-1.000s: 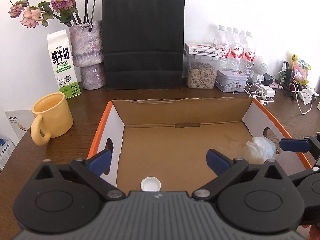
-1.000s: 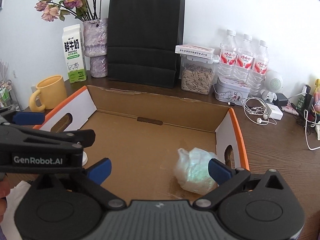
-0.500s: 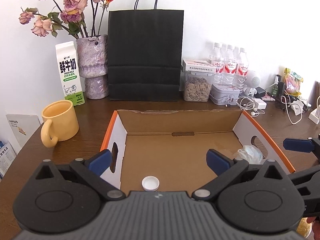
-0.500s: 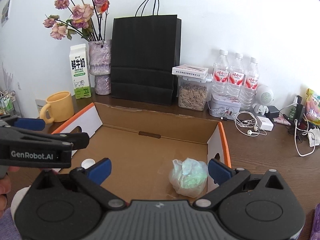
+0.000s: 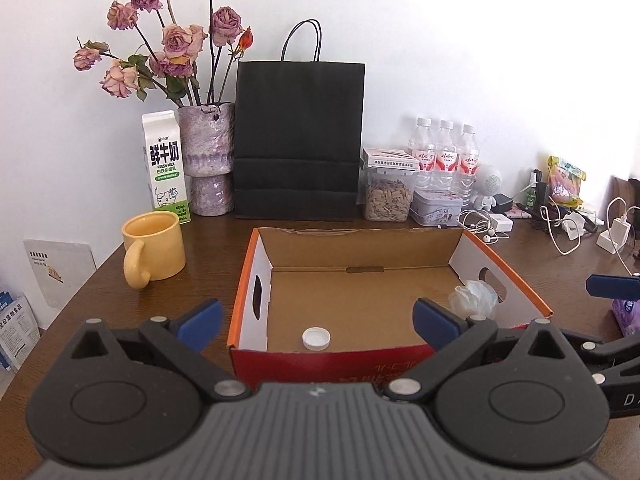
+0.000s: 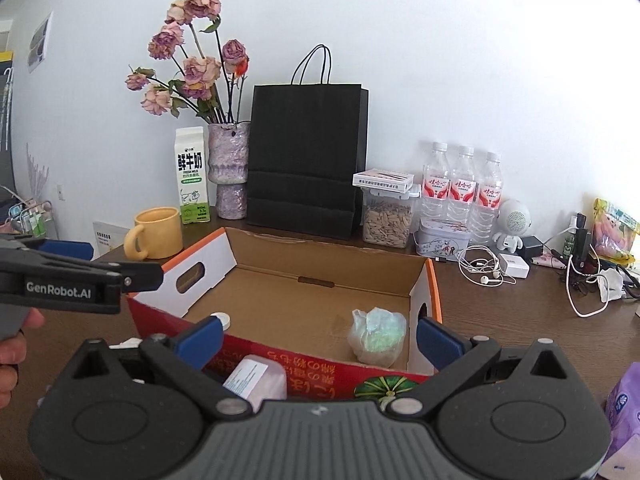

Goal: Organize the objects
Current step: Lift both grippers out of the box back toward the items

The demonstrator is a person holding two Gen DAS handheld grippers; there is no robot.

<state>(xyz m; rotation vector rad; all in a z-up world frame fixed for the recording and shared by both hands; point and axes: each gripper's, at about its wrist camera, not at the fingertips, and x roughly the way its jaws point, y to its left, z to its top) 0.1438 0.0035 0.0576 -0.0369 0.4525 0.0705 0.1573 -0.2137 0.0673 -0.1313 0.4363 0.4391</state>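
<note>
An open cardboard box (image 5: 504, 264) with orange rims and a red front stands on the brown table. Inside it lie a white bottle cap (image 5: 316, 337) near the front left and a crumpled clear plastic bag (image 5: 474, 300) at the right wall; the same bag (image 6: 378, 336) and cap (image 6: 221, 319) show in the right wrist view. My left gripper (image 5: 318, 318) hangs open in front of the box, empty. My right gripper (image 6: 318, 338) is open too, empty, above the box's front wall (image 6: 320, 376). A pale pink packet (image 6: 256, 378) lies before the box, under the right gripper.
Behind the box stand a yellow mug (image 5: 156, 248), a milk carton (image 5: 166, 166), a vase of dried roses (image 5: 208, 160), a black paper bag (image 5: 298, 140), a seed jar (image 5: 388, 196), three water bottles (image 5: 444, 156) and tangled cables (image 5: 560, 224). A purple tissue pack (image 6: 624, 408) lies at right.
Both grippers have pulled back and up from over the box, so its red front wall now shows. Both stayed open. The cap and bag have not moved.
</note>
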